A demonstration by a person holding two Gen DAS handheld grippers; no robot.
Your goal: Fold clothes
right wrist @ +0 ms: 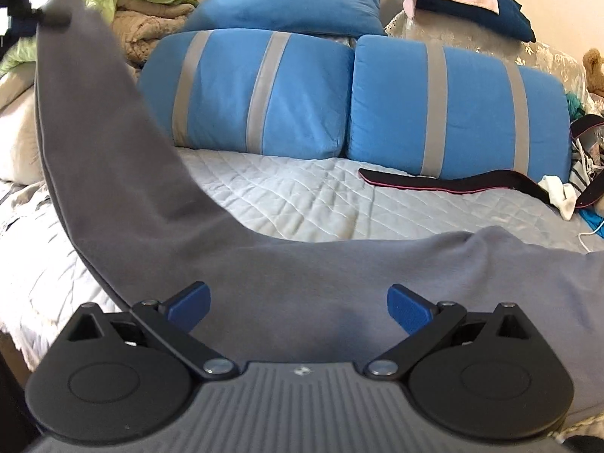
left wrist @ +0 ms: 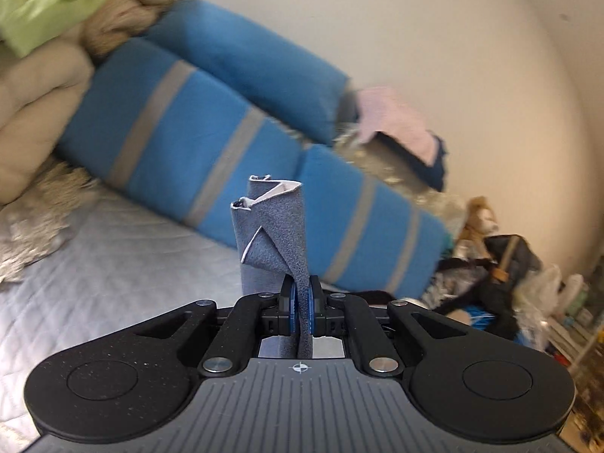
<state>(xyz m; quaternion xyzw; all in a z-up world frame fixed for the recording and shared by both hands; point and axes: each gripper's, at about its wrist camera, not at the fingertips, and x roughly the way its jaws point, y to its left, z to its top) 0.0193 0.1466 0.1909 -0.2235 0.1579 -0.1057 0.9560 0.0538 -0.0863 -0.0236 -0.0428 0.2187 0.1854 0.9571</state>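
A grey garment (right wrist: 302, 264) lies across the near part of the bed, and one end of it rises up to the far left. My left gripper (left wrist: 301, 298) is shut on a bunched corner of the grey garment (left wrist: 271, 226), which sticks up between the pads. In the right wrist view the left gripper (right wrist: 49, 15) shows as a dark blur at the top left, holding that raised end. My right gripper (right wrist: 298, 307) is open, its blue pads (right wrist: 188, 305) spread wide just over the flat part of the garment.
The bed has a pale quilted cover (right wrist: 302, 196). Two blue pillows with grey stripes (right wrist: 256, 94) and a plain blue pillow (right wrist: 294, 3) lean at the back. A black band (right wrist: 453, 181) and a white sock (right wrist: 562, 192) lie at the right. Piled clothes (right wrist: 143, 0) sit at the back left.
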